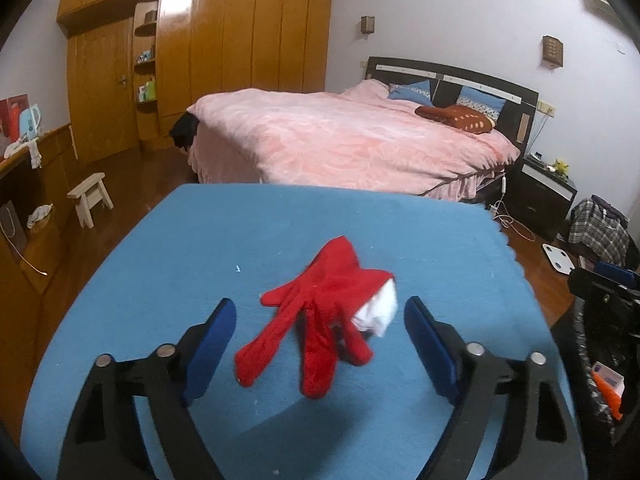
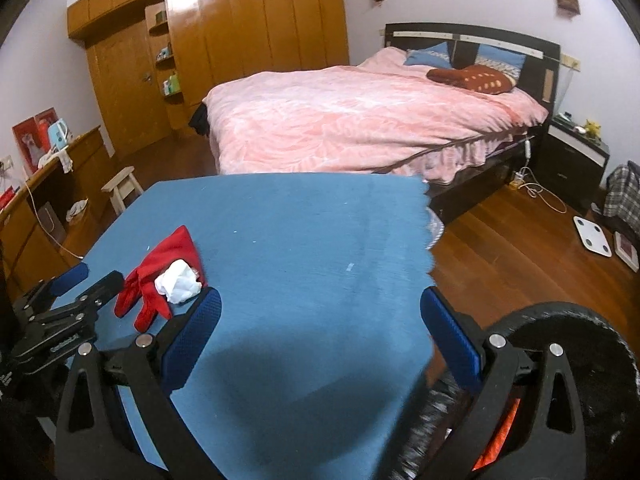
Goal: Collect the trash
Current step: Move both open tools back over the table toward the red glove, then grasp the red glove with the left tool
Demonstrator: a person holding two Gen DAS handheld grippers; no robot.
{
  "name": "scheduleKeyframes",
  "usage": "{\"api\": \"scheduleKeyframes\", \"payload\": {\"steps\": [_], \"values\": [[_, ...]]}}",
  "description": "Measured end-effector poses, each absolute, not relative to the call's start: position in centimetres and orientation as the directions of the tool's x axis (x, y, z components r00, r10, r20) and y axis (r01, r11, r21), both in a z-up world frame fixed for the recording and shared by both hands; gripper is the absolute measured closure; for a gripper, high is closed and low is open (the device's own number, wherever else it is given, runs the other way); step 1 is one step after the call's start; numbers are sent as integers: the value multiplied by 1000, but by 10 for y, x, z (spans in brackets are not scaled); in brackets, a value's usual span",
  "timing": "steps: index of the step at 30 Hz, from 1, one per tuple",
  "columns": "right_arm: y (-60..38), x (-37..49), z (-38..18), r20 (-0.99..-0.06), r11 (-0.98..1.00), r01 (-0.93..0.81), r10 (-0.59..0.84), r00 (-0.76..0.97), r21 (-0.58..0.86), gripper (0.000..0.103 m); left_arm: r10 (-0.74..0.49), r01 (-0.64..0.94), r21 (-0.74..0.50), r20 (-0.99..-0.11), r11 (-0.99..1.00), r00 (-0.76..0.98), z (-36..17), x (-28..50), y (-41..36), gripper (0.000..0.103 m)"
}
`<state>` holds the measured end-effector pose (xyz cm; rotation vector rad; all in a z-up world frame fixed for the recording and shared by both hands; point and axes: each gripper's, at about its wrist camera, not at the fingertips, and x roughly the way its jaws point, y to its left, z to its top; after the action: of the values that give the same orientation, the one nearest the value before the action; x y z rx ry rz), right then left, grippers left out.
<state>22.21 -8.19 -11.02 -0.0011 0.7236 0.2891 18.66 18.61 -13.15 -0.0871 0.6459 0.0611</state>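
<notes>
Aiming my left hand-held gripper (image 1: 320, 336) over red glove (image 1: 320, 320), jaws spread either side, gripping nothing. White crumpled tissue (image 1: 378, 310) lying against glove on blue surface (image 1: 200, 248). Keeping right hand-held gripper (image 2: 320, 340) released, empty, beside glove, above black bin (image 2: 560, 320), probably for drop.

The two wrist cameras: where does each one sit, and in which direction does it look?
Left wrist: sits on the left gripper, looks down over the blue table at the red glove and white paper wad; own open fingers show.
Right wrist: sits on the right gripper, looks over the table's right edge and black bin; own open fingers and the left gripper show.
Shared: glove, wad, table, pink bed, wardrobe.
</notes>
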Motion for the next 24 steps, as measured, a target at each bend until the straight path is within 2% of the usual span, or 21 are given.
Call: {"api": "scheduleKeyframes", "payload": {"steps": [10, 13, 18, 24], "values": [[-56, 239, -125, -679, 952, -294, 268, 683, 80, 6, -17, -39, -72, -644, 997, 765, -155, 216, 191, 38], [-55, 240, -129, -687, 953, -293, 262, 678, 75, 6, -38, -23, -85, -651, 996, 758, -160, 221, 191, 47], [-54, 242, -133, -696, 954, -291, 256, 671, 71, 6, -88, 2, -131, -657, 991, 749, -165, 226, 192, 69], [-51, 242, -134, -699, 953, -293, 258, 667, 71, 6, -123, 27, -160, -631, 987, 766, -158, 224, 190, 88]]}}
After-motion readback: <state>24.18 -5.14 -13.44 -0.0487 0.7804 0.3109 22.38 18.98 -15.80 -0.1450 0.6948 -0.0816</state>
